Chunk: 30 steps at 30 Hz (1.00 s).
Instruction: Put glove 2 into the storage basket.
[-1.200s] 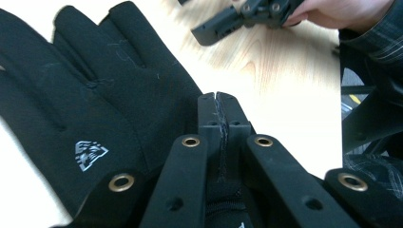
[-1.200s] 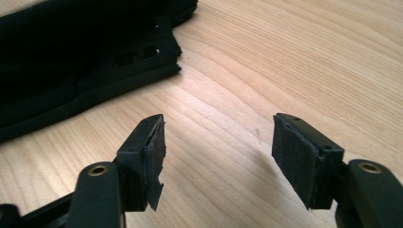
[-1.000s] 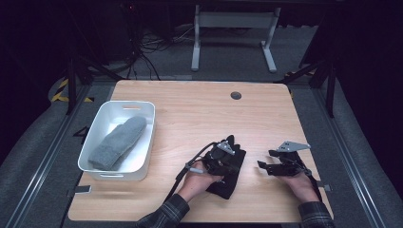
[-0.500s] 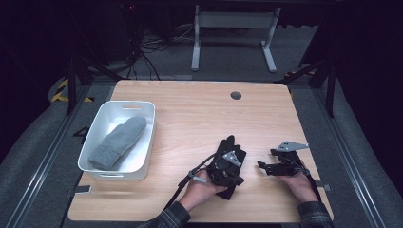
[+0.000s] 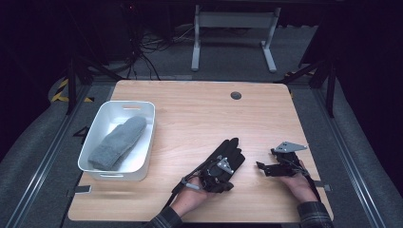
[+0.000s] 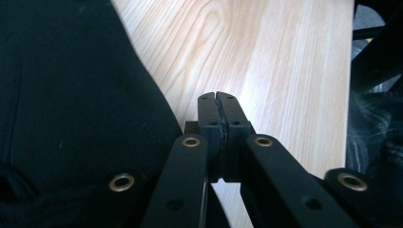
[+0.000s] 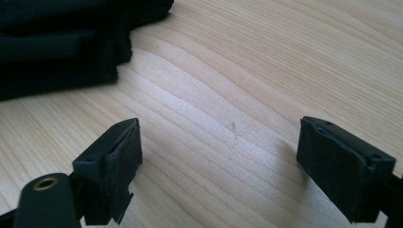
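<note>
A black glove (image 5: 231, 151) lies flat on the wooden table (image 5: 199, 118), right of centre near the front. My left gripper (image 5: 222, 174) rests over the glove's near end, jaws pressed together with nothing visible between them. In the left gripper view the shut tips (image 6: 218, 102) sit above bare wood, with the glove (image 6: 71, 95) beside them on the left. My right gripper (image 5: 262, 167) hovers low just right of the glove. Its jaws have just been opening and stand wide (image 7: 218, 156) over bare wood, with the glove (image 7: 62, 42) ahead of them at upper left.
A white bin (image 5: 97, 164) at the table's left holds a grey mitten (image 5: 116, 142). A round cable hole (image 5: 235, 95) sits near the far edge. Metal desk legs (image 5: 233, 33) stand on the floor beyond the table.
My left gripper has slid back toward the near edge, uncovering the glove's fingers. The right gripper stayed in place while its jaws spread wider.
</note>
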Motion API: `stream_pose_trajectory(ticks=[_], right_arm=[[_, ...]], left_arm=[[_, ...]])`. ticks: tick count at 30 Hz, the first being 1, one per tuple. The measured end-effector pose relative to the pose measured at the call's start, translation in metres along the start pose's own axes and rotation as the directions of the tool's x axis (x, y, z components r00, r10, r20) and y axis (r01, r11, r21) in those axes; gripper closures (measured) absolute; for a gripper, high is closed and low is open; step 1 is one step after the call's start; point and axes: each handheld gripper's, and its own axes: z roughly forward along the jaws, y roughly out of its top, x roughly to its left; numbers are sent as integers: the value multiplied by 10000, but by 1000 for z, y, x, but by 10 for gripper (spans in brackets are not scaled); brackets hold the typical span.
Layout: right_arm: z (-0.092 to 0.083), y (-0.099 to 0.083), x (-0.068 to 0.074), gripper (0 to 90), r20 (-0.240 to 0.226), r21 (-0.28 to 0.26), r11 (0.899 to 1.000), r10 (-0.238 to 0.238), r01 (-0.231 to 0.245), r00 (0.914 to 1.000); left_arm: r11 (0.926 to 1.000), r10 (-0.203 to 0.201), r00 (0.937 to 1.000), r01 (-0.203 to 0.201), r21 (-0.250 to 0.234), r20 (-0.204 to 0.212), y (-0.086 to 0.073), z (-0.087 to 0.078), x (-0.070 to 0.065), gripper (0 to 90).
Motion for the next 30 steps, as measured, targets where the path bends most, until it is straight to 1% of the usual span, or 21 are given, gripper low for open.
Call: stream_pose_trajectory(ticks=[2, 4, 5, 6, 8, 10, 13, 14, 16, 18, 19, 21, 22, 23, 24, 26, 28, 30], right_arm=[[0, 0, 0, 156, -3, 4, 10000, -2, 2, 10000], [0, 0, 0, 155, -5, 7, 10000, -3, 3, 10000], [0, 0, 0, 154, -4, 9, 10000, -9, 9, 10000], [0, 0, 0, 154, 0, 14, 10000, -14, 14, 10000], [0, 0, 0, 153, -16, 7, 10000, -16, 16, 10000], [0, 0, 0, 153, -15, 7, 10000, -17, 17, 10000], [0, 0, 0, 153, -3, 18, 10000, -16, 16, 10000], [0, 0, 0, 153, -4, 19, 10000, -12, 12, 10000], [0, 0, 0, 152, -4, 19, 10000, -10, 10, 10000], [0, 0, 0, 152, -2, 22, 10000, -9, 9, 10000], [0, 0, 0, 152, -15, 15, 10000, -2, 2, 10000], [0, 0, 0, 152, -15, 16, 10000, -4, 4, 10000], [0, 0, 0, 152, -15, 14, 10000, -5, 5, 10000], [0, 0, 0, 152, -15, 15, 10000, -6, 6, 10000], [0, 0, 0, 152, -16, 16, 10000, -1, 2, 10000], [0, 0, 0, 152, -12, 15, 10000, -2, 2, 10000], [0, 0, 0, 152, -13, 23, 10000, -12, 12, 10000], [0, 0, 0, 152, -12, 22, 10000, -14, 14, 10000]], left_arm=[[10000, -61, 9999, 61, -25, -107, -4, -4, 2, 897], [9997, -224, 9995, 224, 10, -240, -8, -9, 5, 896], [9997, -232, 9993, 229, -96, -297, -10, -11, 7, 896], [9993, -362, 9987, 359, -114, -350, -11, -14, 7, 897], [9990, -407, 9979, 398, -190, -497, -15, -19, 10, 897], [9989, -448, 9974, 439, -169, -572, -17, -23, 12, 896], [9983, -546, 9960, 528, -262, -706, -21, -29, 15, 896], [9975, -619, 9960, 596, -367, -645, -21, -31, 16, 896], [9972, -608, 9964, 580, -473, -586, -18, -36, 16, 896], [9964, -527, 9974, 492, -686, -499, -14, -43, 16, 893], [9960, -480, 9972, 434, -786, -577, -11, -45, 16, 885], [9954, -467, 9967, 409, -869, -658, -7, -51, 17, 852], [9958, -380, 9965, 315, -860, -749, -4, -54, 19, 825], [9952, -304, 9957, 221, -955, -874, -1, -56, 20, 787], [9955, -216, 9960, 134, -936, -870, 2, -58, 23, 737], [9961, 50, 9931, -152, -867, -1174, 8, -61, 27, 628], [9965, -56, 9925, -46, -834, -1221, 14, -62, 35, 531], [9961, -19, 9903, -105, -882, -1387, 17, -61, 41, 447]])
